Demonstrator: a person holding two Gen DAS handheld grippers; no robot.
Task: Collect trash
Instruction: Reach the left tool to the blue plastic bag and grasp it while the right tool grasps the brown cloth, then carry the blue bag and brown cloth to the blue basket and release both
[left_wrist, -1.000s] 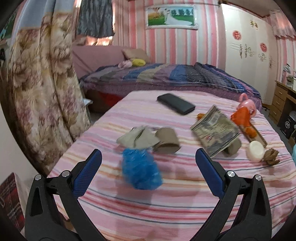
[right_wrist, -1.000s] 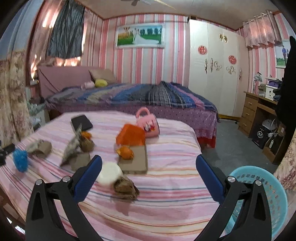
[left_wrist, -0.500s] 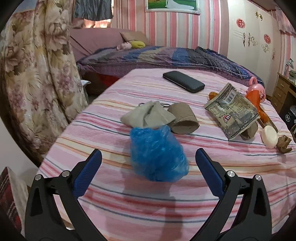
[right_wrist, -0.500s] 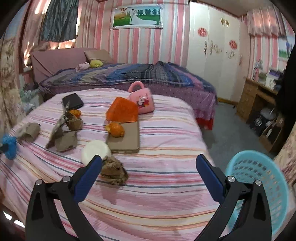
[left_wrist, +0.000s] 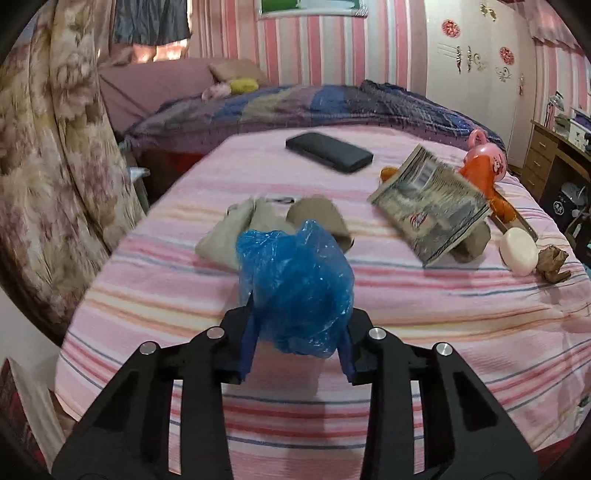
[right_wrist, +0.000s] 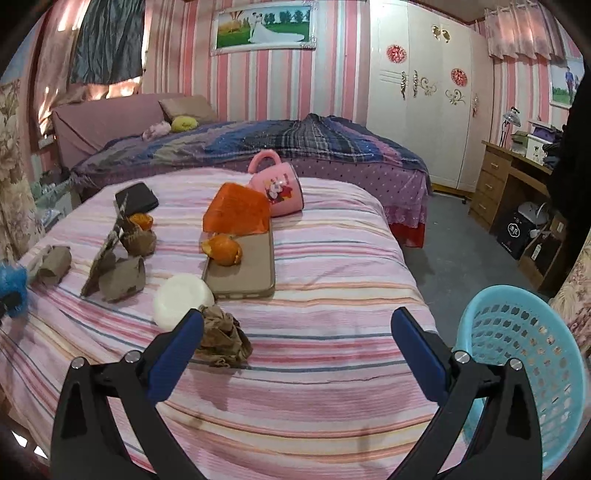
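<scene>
Left wrist shows left hand-held gripper (left_wrist: 297, 341) clamping crumpled blue bag (left_wrist: 293, 284), bunched upward; right hand-held gripper (right_wrist: 297, 352) agape.

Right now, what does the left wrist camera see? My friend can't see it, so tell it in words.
The left gripper is shut on a crumpled blue plastic bag above a pink striped bedspread. Beyond it lie cardboard tubes, a newspaper, a black wallet and a white round soap.

Blue plastic bag (left_wrist: 295, 284), crumpled into a ball

Translucent and wrinkled, it sits pinched between two blue fingers (left_wrist: 246, 345) over the pink striped bedspread (left_wrist: 406, 314).
</scene>
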